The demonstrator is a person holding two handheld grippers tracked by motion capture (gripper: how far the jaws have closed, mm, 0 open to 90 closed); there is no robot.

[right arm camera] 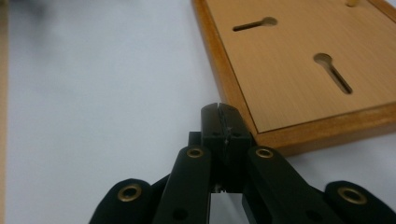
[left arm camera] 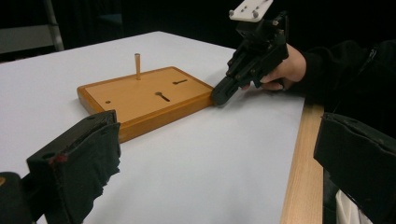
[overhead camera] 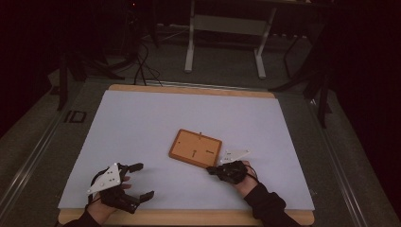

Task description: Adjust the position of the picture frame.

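Note:
A flat wooden board point(overhead camera: 195, 148) with two keyhole slots point(right arm camera: 332, 70) and a thin upright peg point(left arm camera: 137, 66) lies near the middle of the white mat. My right gripper point(overhead camera: 209, 169) is shut with nothing between its jaws. Its tips point(right arm camera: 220, 116) rest low on the mat against the board's near corner point(left arm camera: 212, 95). My left gripper point(overhead camera: 143, 180) is at the mat's front left, well away from the board. It is open, with its padded jaws far apart and nothing between them point(left arm camera: 219, 177).
The white mat point(overhead camera: 142, 123) covers a wooden tabletop whose bare front edge point(overhead camera: 189, 217) runs along the near side. A metal desk frame point(overhead camera: 224, 42) and cables stand on the dark floor beyond the far edge.

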